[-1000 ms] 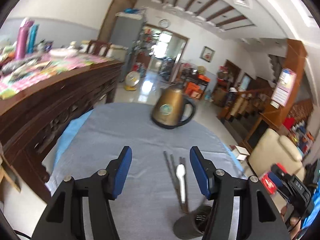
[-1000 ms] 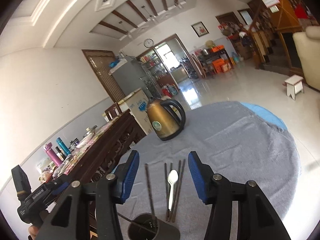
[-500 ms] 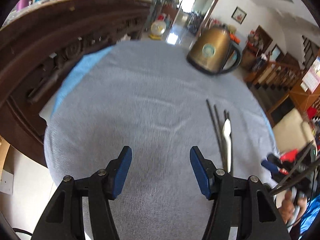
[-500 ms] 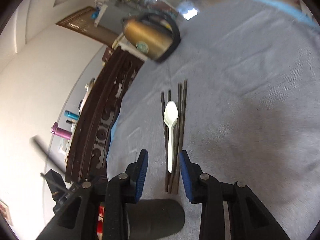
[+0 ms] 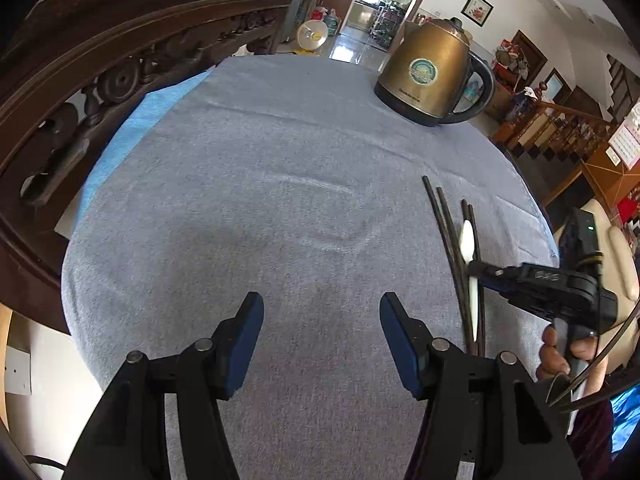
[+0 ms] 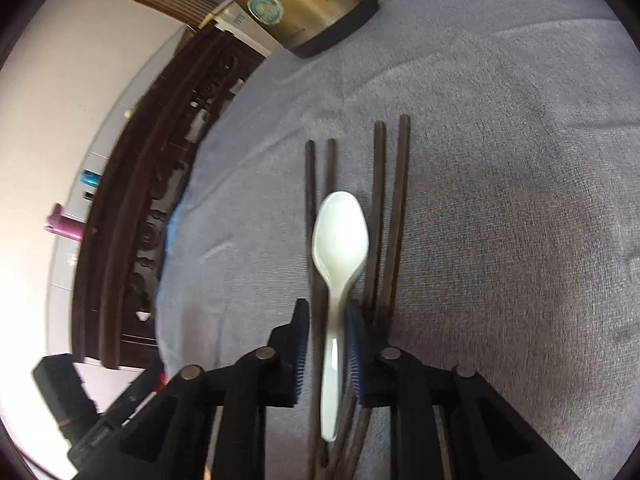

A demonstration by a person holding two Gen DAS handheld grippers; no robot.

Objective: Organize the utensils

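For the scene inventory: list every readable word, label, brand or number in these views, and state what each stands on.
No text reads with certainty.
Brass-coloured metal electric kettle: a line of small lettering near its base, too small to read.
Round green-and-white badge on the kettle: its ring of print is blurred.
White wall calendar: a grid of numbers, too small to read.
Right hand-held gripper: pale markings on its body, illegible.

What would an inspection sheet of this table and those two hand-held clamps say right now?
Surface: grey cloth, lightly creased.
Job's things: white spoon lying among dark chopsticks.
Clutter: bronze kettle at far edge.
Grippers: left gripper open over bare cloth; right gripper has just been closing, pads around the spoon handle.
Cables: dark cable by the right hand.
Surroundings: carved wooden sideboard, stairs.
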